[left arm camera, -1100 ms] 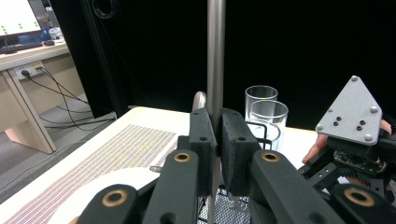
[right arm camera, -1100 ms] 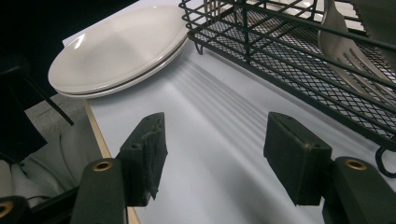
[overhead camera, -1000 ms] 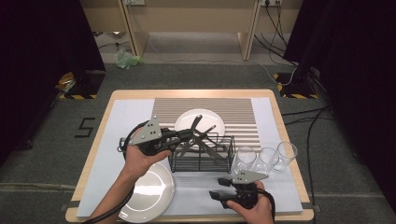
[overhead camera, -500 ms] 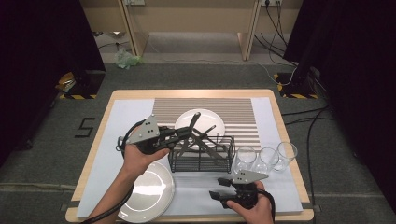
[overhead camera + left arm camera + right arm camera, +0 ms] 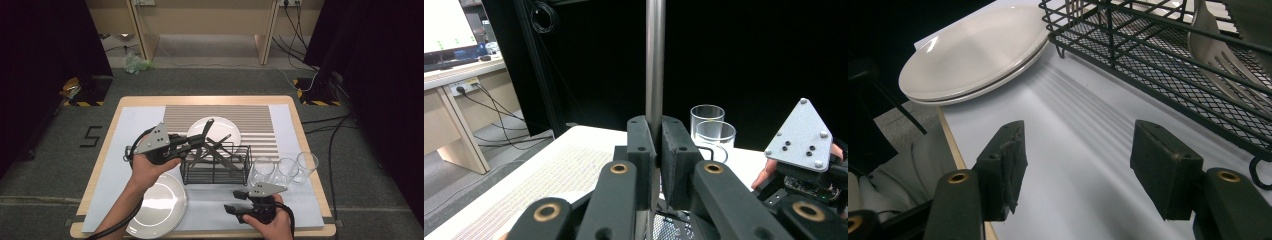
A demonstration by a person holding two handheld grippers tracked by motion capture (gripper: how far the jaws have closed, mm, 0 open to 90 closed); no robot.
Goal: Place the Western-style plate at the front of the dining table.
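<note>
My left gripper (image 5: 199, 143) hangs over the left end of a black wire basket (image 5: 215, 170) and is shut on the slim metal handle of a utensil (image 5: 655, 60). The handle stands straight up between the pads in the left gripper view; its lower end is hidden, so I cannot tell what kind of utensil it is. In the high view the handle (image 5: 207, 129) slants up over a white plate (image 5: 222, 129). Several other utensils lie crossed in the basket, a fork (image 5: 1218, 55) among them. My right gripper (image 5: 230, 209) rests open near the front edge, with bare mat between its pads (image 5: 1005, 150).
A stack of white plates (image 5: 157, 204) sits at the front left, next to the basket (image 5: 1148, 45). Three clear glasses (image 5: 285, 169) stand in a row to the right of the basket. A pale mat (image 5: 125, 165) and a striped mat (image 5: 255, 117) cover the table.
</note>
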